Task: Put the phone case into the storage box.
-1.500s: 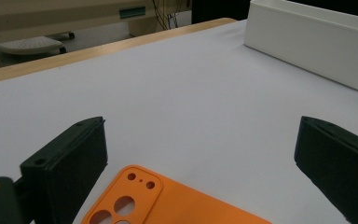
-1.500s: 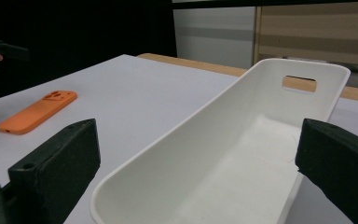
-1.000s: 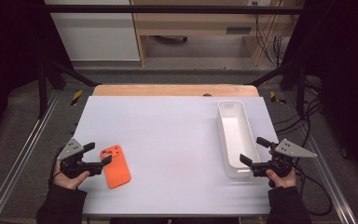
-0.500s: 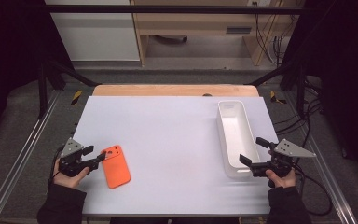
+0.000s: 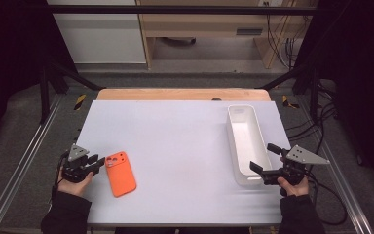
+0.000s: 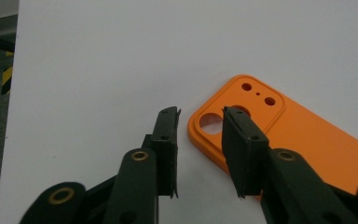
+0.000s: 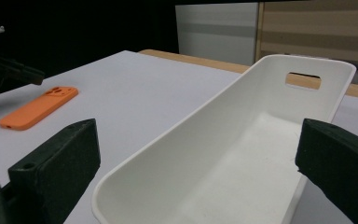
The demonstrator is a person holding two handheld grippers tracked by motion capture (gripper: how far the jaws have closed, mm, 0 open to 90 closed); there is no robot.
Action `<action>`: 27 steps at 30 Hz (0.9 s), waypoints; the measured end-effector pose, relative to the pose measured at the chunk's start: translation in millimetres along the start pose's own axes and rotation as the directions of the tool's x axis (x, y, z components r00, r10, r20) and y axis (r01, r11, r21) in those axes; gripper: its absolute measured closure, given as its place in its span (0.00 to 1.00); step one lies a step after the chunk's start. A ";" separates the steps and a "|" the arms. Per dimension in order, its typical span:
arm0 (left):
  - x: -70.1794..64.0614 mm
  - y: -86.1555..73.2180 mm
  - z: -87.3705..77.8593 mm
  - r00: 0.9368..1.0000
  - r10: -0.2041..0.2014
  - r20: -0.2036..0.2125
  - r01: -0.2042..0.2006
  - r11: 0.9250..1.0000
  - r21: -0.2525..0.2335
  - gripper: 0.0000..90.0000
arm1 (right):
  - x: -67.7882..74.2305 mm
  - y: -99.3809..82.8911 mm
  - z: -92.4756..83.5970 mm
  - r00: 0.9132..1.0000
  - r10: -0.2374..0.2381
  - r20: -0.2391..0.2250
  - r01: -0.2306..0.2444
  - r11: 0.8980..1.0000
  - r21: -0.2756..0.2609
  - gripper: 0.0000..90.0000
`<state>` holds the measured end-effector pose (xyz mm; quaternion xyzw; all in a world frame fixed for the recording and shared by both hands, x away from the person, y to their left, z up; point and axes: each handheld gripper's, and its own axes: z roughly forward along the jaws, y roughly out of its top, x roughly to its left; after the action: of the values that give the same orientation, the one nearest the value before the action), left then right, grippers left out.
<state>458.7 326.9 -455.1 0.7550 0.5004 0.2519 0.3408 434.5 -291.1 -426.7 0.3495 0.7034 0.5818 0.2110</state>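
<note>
High view, left gripper (image 5: 97, 162): set at the camera-cutout end of the orange phone case (image 5: 121, 173), its jaws having just been closing toward that corner, presumably so the thin case can be pinched by its edge.
High view, right gripper (image 5: 262, 174): held wide at the near end of the white bin (image 5: 246, 146), apparently to straddle and steady it.
High view, desk (image 5: 175, 141): case lies flat at the near left, bin stands well apart at the right, likely as the destination.
Left gripper view, gripper (image 6: 200, 140): jaws narrowed but not gripping; one jaw is over the case (image 6: 303, 140) corner, the other is over bare desk just beside it.
Right gripper view, gripper (image 7: 196, 154): jaws wide, either side of the bin's (image 7: 242, 154) near end, not pressing on it.
Right gripper view, case (image 7: 37, 109): seen far off, flat on the desk.
</note>
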 end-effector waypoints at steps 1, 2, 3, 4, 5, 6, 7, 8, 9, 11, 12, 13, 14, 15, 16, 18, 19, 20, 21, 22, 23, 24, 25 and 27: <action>-0.2 -0.2 1.2 1.000 -0.003 -0.004 0.003 1.000 0.001 0.79 | 0.0 0.0 0.0 1.000 0.000 0.000 0.000 1.000 0.000 0.00; 0.1 -0.3 2.0 1.000 -0.005 -0.003 0.005 1.000 0.008 0.79 | 0.0 0.0 0.0 1.000 0.000 0.000 0.000 1.000 0.000 0.00; 0.3 -0.5 2.7 1.000 -0.008 -0.003 0.008 1.000 0.013 0.80 | 0.0 0.0 0.0 1.000 0.000 0.000 0.000 1.000 0.000 0.00; 0.5 -0.7 3.7 1.000 -0.014 -0.004 0.015 1.000 0.016 0.82 | 0.0 0.0 0.0 1.000 -0.001 0.000 0.001 1.000 0.000 0.00; 0.9 -0.7 4.4 1.000 -0.015 -0.008 0.015 1.000 0.021 0.85 | 0.0 -0.1 0.0 1.000 0.001 0.000 -0.001 1.000 0.000 0.00; 0.9 -0.9 5.1 1.000 -0.019 -0.007 0.019 1.000 0.024 0.85 | 0.0 -0.1 0.0 1.000 0.001 0.000 -0.001 1.000 0.000 0.00; 1.0 -0.8 5.9 1.000 -0.025 -0.011 0.025 0.999 0.029 0.86 | 0.0 0.0 0.0 1.000 0.001 0.000 -0.001 1.000 -0.001 0.00; 1.0 -0.8 6.5 0.999 -0.029 -0.014 0.029 0.999 0.029 0.88 | 0.0 0.0 -0.1 1.000 0.001 0.000 -0.001 1.000 -0.001 0.01; 1.2 -0.6 7.0 0.999 -0.031 -0.011 0.031 0.999 0.031 0.92 | -0.1 -0.1 -0.2 1.000 -0.002 0.001 0.002 1.000 0.000 0.00; 0.5 -0.2 8.7 0.999 -0.036 -0.019 0.037 0.999 0.035 0.94 | -0.1 -0.1 -0.2 1.000 -0.002 0.003 0.002 1.000 0.000 0.00; 0.4 -0.2 9.9 0.999 -0.038 -0.021 0.039 0.998 0.039 0.96 | 0.0 0.0 -0.2 1.000 -0.001 0.002 0.001 1.000 0.000 0.00; 0.2 -0.2 11.1 0.999 -0.040 -0.028 0.041 0.998 0.044 0.97 | -0.1 -0.1 -0.1 1.000 -0.003 0.001 0.003 1.000 0.000 0.00; 0.3 -0.3 12.3 0.999 -0.042 -0.032 0.043 0.998 0.048 0.98 | 0.1 -0.1 -0.2 1.000 -0.001 0.000 0.001 1.000 0.001 0.01; 0.4 -0.3 13.6 0.998 -0.047 -0.032 0.048 0.998 0.051 0.99 | -0.1 -0.1 0.0 1.000 -0.003 0.001 0.003 1.000 0.000 0.00; 0.5 -0.3 14.6 0.998 -0.049 -0.037 0.051 0.997 0.055 0.99 | 0.1 -0.1 -0.1 1.000 -0.001 0.001 0.001 1.000 0.001 0.01; 0.7 -0.4 16.5 0.998 -0.059 -0.036 0.061 0.996 0.060 0.99 | 0.1 -0.1 -0.2 1.000 -0.001 0.000 0.001 1.000 0.000 0.00; 0.6 -0.4 17.2 0.997 -0.063 -0.034 0.065 0.996 0.061 1.00 | 0.0 -0.1 -0.3 1.000 -0.001 0.001 0.001 1.000 0.000 0.00; 0.4 -0.4 17.9 0.998 -0.063 -0.030 0.065 0.996 0.064 1.00 | -0.1 0.0 -0.3 1.000 -0.002 0.001 0.002 1.000 -0.001 0.00; 0.1 -0.4 18.5 0.998 -0.061 -0.031 0.063 0.996 0.066 1.00 | -0.1 0.0 -0.3 1.000 -0.002 0.001 0.002 1.000 -0.001 0.00; -0.3 -0.3 19.2 0.997 -0.062 -0.035 0.065 0.996 0.066 1.00 | -0.2 -0.1 -0.3 1.000 -0.002 0.001 0.002 1.000 -0.001 0.00; -0.6 -0.1 19.9 0.997 -0.066 -0.035 0.068 0.995 0.068 1.00 | 0.0 -0.1 -0.3 1.000 -0.001 0.001 0.001 1.000 0.000 0.00; -0.8 0.1 20.3 0.997 -0.069 -0.037 0.071 0.995 0.068 1.00 | -0.1 -0.1 -0.2 1.000 -0.002 0.001 0.002 1.000 -0.001 0.00; -0.8 0.3 20.7 0.997 -0.073 -0.040 0.076 0.995 0.071 1.00 | -0.1 -0.1 -0.3 1.000 -0.002 0.001 0.002 1.000 -0.001 0.00; -1.0 0.4 22.2 0.996 -0.080 -0.038 0.082 0.994 0.072 1.00 | -0.2 0.0 -0.4 1.000 -0.001 0.001 0.001 1.000 -0.002 0.00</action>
<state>474.6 320.1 -469.0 0.7415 0.5455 0.2326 0.3137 434.3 -291.5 -426.7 0.3493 0.7031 0.5820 0.2121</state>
